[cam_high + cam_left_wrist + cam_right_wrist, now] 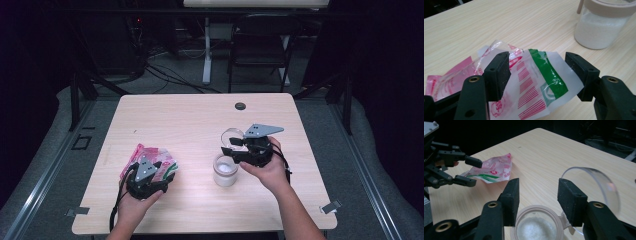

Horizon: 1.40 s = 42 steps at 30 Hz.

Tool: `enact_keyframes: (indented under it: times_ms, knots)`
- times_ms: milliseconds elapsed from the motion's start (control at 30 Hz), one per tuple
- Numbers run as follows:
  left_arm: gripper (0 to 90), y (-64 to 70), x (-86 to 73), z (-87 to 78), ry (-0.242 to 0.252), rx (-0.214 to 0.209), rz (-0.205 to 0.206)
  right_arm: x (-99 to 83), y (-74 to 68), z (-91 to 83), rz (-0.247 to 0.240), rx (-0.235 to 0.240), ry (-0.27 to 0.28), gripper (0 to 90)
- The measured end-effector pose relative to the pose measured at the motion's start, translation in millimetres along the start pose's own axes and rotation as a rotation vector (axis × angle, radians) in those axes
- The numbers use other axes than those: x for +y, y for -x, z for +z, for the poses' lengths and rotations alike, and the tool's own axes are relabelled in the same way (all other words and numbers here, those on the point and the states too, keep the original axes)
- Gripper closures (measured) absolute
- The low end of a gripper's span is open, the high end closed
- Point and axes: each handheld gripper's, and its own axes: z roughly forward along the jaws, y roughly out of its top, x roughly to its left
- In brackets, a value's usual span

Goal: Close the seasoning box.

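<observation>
Straddling the plastic packet (534,82), the left gripper (537,72) gapes wide; the right gripper (537,195) likewise above the jar (536,225).

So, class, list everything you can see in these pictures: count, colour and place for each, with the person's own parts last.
Table: one, pale wood, centre of the high view.
Jar: one, clear with a beige rim, white powder inside, right of centre; its clear lid is flipped open.
Packets: a few, overlapping, pink, white and green, left of centre.
Grommet: one, dark, far table edge.
Folding chair: one, black, behind the table.
Left tongs: one, black, open around the packets.
Right tongs: one, black, open above the jar.
Hands: two, left hand and right hand, at the near edge.
</observation>
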Motion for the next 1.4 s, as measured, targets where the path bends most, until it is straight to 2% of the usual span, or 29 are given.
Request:
enact_keyframes:
  times_ms: [233,500,600,867,1200,1400]
  knots:
    - [38.8,6.8,1.4,3.1,-0.002,-0.020,0.023,2.2,10.9,-14.4,0.021,-0.047,0.023,54.8]
    - [38.8,13.1,0.6,8.4,-0.019,-0.031,0.050,-3.7,34.4,-26.6,0.100,-0.092,0.042,55.3]
    - [38.8,13.6,-0.4,10.4,-0.033,-0.028,0.063,-8.5,40.4,-23.5,0.128,-0.094,0.032,55.1]
    - [39.0,11.6,-3.1,12.2,-0.036,-0.031,0.049,-18.1,46.9,-9.4,0.147,-0.101,-0.018,55.3]
    - [39.0,10.2,-4.1,12.3,-0.034,-0.025,0.045,-24.8,50.2,1.6,0.151,-0.105,-0.054,60.0]
    - [39.1,9.9,-4.5,12.7,-0.034,-0.024,0.042,-25.2,49.8,1.8,0.144,-0.118,-0.051,65.8]
